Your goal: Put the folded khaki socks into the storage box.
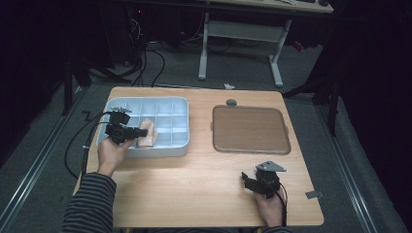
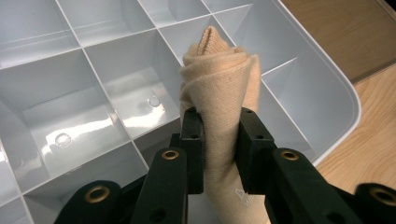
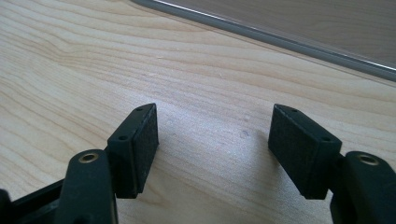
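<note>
The left gripper (image 2: 219, 126) is clamped on a rolled beige sock (image 2: 219, 88), its two pads pinching the roll from either side about midway along, so the rounded end of the roll sticks out ahead of the fingertips. Seen from the high view, the left gripper (image 1: 137, 132) holds the sock (image 1: 147, 132) over the front row of the pale divided organiser tray (image 1: 170, 151), with the roll just beyond the jaws and above a compartment near the tray's middle. Whether the roll already rests on the compartment floor cannot be told.

The step in hand looks like setting the roll into one cell. To do it well, the roll's free end should be lined up inside the cell directly ahead of the jaws, clear of the thin dividers on either side, before it goes down; a roll that lands across a divider will tip or unroll. Lowering it until the fabric sits on the floor of the cell, then easing the jaws apart without dragging sideways, should keep the roll tight.

The right gripper (image 3: 212, 149) stands with its jaws wide apart and nothing between them, low over the bare wooden worktop (image 3: 140, 56), with the brown tray (image 1: 250, 128) well ahead of it.
</note>
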`<move>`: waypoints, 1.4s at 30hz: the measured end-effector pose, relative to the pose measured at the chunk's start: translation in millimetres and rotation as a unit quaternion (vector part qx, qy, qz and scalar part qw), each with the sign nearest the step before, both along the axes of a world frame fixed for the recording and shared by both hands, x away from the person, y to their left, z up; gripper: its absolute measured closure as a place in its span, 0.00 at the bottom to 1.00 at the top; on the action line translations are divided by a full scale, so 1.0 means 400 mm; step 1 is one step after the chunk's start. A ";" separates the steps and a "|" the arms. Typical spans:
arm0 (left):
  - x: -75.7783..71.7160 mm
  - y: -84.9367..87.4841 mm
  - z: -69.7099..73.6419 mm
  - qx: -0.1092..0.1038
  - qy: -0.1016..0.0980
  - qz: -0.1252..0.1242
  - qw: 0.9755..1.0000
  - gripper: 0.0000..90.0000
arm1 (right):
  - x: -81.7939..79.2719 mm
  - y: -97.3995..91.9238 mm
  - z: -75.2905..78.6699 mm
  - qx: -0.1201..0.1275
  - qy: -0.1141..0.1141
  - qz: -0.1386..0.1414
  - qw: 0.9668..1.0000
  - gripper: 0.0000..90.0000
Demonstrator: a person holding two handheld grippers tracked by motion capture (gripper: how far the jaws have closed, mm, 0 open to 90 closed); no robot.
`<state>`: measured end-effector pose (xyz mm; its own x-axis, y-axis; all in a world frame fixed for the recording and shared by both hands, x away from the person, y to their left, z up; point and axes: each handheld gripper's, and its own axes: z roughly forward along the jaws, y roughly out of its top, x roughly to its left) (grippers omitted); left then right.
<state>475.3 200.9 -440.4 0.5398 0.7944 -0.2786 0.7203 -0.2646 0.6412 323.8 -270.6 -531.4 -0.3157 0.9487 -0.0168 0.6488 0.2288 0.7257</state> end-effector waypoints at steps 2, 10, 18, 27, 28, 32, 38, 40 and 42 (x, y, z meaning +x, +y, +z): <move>0.003 0.000 -0.005 0.001 0.005 0.001 1.000 0.83 | 0.000 0.000 0.000 0.000 0.000 0.000 1.000 0.37; 0.009 -0.007 -0.019 0.011 0.016 -0.001 1.000 0.83 | 0.000 0.000 0.000 0.000 0.000 0.001 1.000 0.37; 0.010 -0.003 -0.037 0.016 0.026 -0.002 1.000 0.83 | 0.000 0.000 0.000 0.000 0.000 0.001 1.000 0.37; 0.012 0.006 -0.050 0.013 0.034 0.002 0.999 0.83 | 0.000 0.000 0.000 0.001 0.000 0.000 1.000 0.37; 0.013 0.006 -0.052 0.014 0.035 0.002 0.999 0.83 | 0.000 0.000 0.000 0.001 0.000 0.000 1.000 0.37; 0.015 0.005 -0.056 0.014 0.039 0.001 0.999 0.83 | 0.000 0.000 0.000 0.001 0.000 0.000 1.000 0.37; 0.016 0.005 -0.059 0.015 0.041 0.001 0.999 0.83 | 0.000 0.000 0.000 0.001 0.000 0.000 1.000 0.37; 0.017 0.004 -0.061 0.017 0.041 0.001 0.999 0.83 | 0.000 0.000 0.000 0.000 0.000 0.001 1.000 0.37; 0.017 0.002 -0.064 0.019 0.042 0.002 0.999 0.83 | 0.000 0.000 0.000 0.000 0.000 0.001 1.000 0.37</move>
<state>482.1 201.7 -466.1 0.5124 0.8078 -0.2915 0.7720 -0.2846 0.5684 323.7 -270.7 -531.4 -0.3167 0.9484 -0.0165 0.6485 0.2292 0.7259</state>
